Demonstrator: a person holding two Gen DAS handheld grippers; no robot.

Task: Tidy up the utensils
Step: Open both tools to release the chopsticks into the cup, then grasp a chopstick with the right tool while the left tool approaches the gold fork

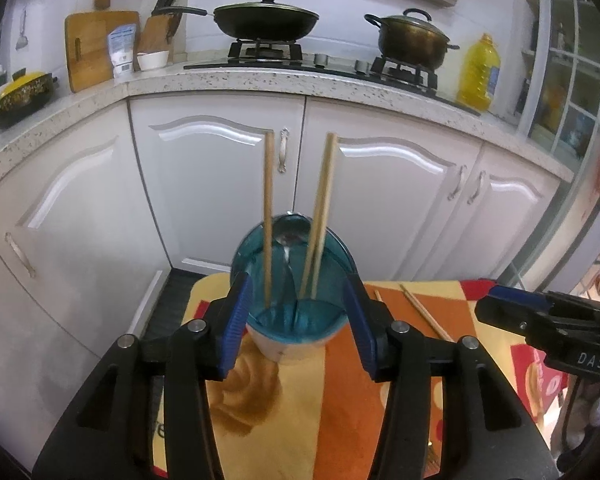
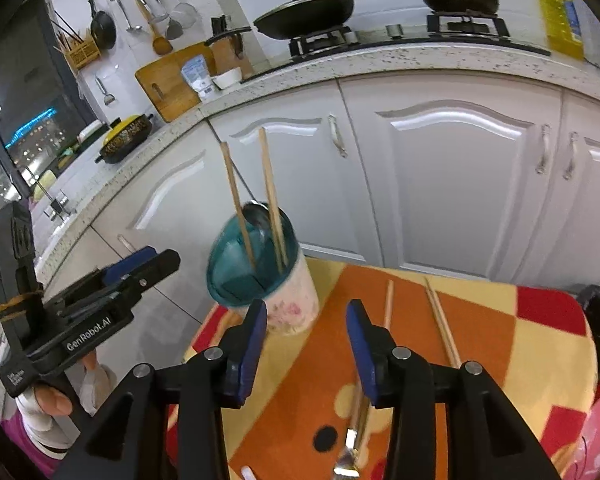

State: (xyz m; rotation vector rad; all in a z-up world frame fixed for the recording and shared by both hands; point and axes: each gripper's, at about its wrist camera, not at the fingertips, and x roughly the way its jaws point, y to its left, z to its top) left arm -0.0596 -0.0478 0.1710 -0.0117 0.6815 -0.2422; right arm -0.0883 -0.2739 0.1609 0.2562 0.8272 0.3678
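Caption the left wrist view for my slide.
Open left hand-held gripper straddles a blue cup holding chopsticks and a spoon, loose chopsticks lying on the cloth.

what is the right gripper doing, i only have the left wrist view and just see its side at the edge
observer: The right gripper is open with nothing between its fingers, above the cloth.
operator: is my left one on the cup
observer: No. Seen from the right wrist, the left gripper sits beside the cup, with a gap between them.
operator: anything close for the right to grab
observer: A loose chopstick lies on the cloth and runs down beneath the right gripper's fingers.
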